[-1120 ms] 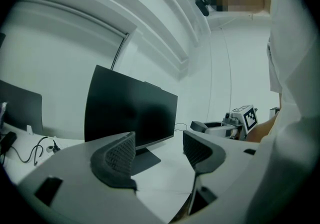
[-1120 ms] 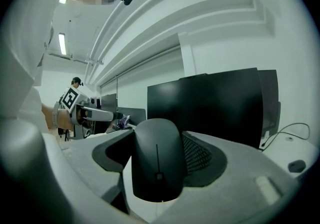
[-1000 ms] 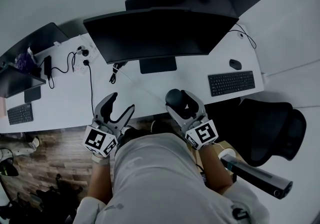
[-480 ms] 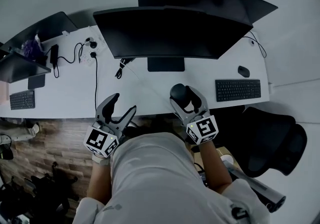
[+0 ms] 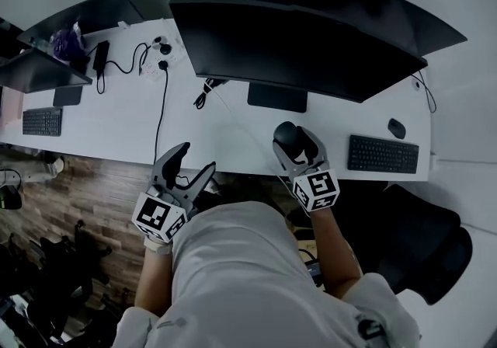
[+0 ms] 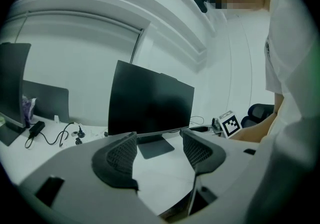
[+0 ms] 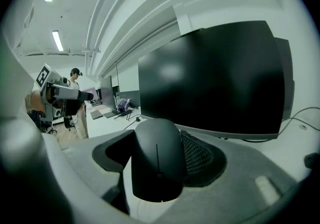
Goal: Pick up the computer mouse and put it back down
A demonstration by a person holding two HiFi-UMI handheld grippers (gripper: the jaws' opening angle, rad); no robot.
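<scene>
My right gripper (image 5: 290, 140) is shut on a black computer mouse (image 5: 286, 135), held above the white desk (image 5: 225, 133) in front of the monitor stand (image 5: 278, 97). In the right gripper view the mouse (image 7: 157, 163) fills the space between the padded jaws, standing on end. My left gripper (image 5: 192, 161) stands open with nothing between its fingers, hovering at the desk's near edge. In the left gripper view its jaws (image 6: 159, 155) frame the bare desk top and the monitor (image 6: 149, 103).
Two wide black monitors (image 5: 303, 40) stand at the back. A black keyboard (image 5: 384, 154) and a second mouse (image 5: 397, 128) lie at the right. Cables and plugs (image 5: 151, 59) trail at the left, near a laptop (image 5: 85, 12) and small keyboard (image 5: 43, 121). An office chair (image 5: 423, 241) stands right.
The view has swung left, so the desk now runs slantwise. My right gripper with the mouse has moved a little further over the desk. The left gripper has kept its open pose.
</scene>
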